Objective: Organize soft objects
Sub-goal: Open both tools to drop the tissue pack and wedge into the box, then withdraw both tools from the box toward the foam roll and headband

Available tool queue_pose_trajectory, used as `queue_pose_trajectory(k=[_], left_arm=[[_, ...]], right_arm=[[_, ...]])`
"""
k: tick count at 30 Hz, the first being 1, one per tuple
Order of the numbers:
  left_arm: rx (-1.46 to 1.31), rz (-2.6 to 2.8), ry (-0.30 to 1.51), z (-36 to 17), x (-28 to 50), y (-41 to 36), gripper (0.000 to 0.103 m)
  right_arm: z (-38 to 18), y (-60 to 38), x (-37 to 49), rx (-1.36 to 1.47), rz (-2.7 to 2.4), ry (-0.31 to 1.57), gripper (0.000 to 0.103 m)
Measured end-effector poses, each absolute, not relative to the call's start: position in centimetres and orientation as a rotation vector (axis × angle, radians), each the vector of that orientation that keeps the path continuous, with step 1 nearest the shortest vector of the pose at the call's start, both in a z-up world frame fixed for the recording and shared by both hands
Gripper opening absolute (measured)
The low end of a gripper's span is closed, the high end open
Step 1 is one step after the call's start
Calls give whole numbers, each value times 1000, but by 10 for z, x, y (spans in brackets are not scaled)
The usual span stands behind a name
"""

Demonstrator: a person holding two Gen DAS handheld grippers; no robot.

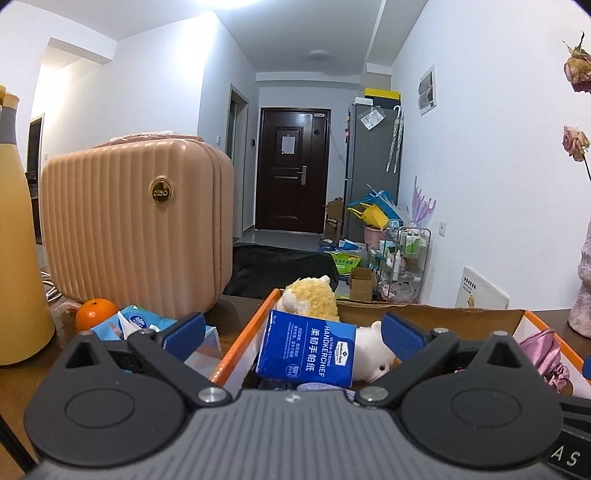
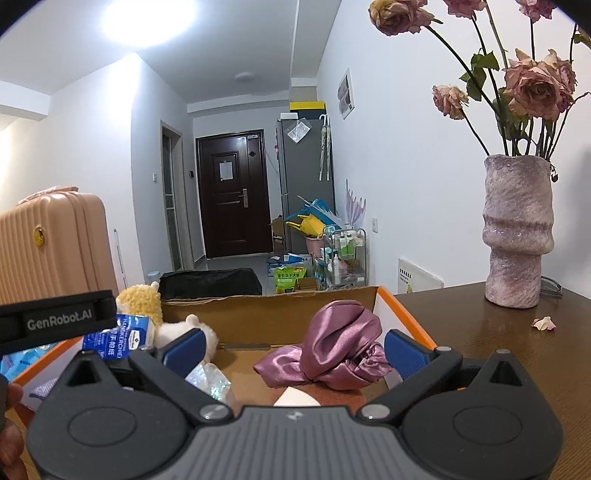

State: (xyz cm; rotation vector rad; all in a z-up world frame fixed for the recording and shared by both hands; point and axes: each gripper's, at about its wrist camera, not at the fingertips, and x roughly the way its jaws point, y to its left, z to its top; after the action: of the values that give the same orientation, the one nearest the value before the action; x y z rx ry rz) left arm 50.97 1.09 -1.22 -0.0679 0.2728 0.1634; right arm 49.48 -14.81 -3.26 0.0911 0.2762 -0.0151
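Both grippers hover over the box, jaws wide apart and empty. Likely next: the left gripper fetches the tissue pack lying on the bench.

- White walls are running down a narrow hallway toward a dark brown door.
- A ceiling light is glaring overhead.
- A grey fridge is standing by the right wall, with clutter piling at its foot.
- A wire rack is holding bottles nearby.
- A dark wooden table is shining under the light.
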Motion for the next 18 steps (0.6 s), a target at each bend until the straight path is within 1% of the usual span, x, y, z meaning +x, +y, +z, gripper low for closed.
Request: queue_pose_trajectory(k=[18], left_arm=[[-63, 186, 283, -14, 484, 20, 103]], right_arm=[[-32, -150, 470, 66, -38, 249, 103]])
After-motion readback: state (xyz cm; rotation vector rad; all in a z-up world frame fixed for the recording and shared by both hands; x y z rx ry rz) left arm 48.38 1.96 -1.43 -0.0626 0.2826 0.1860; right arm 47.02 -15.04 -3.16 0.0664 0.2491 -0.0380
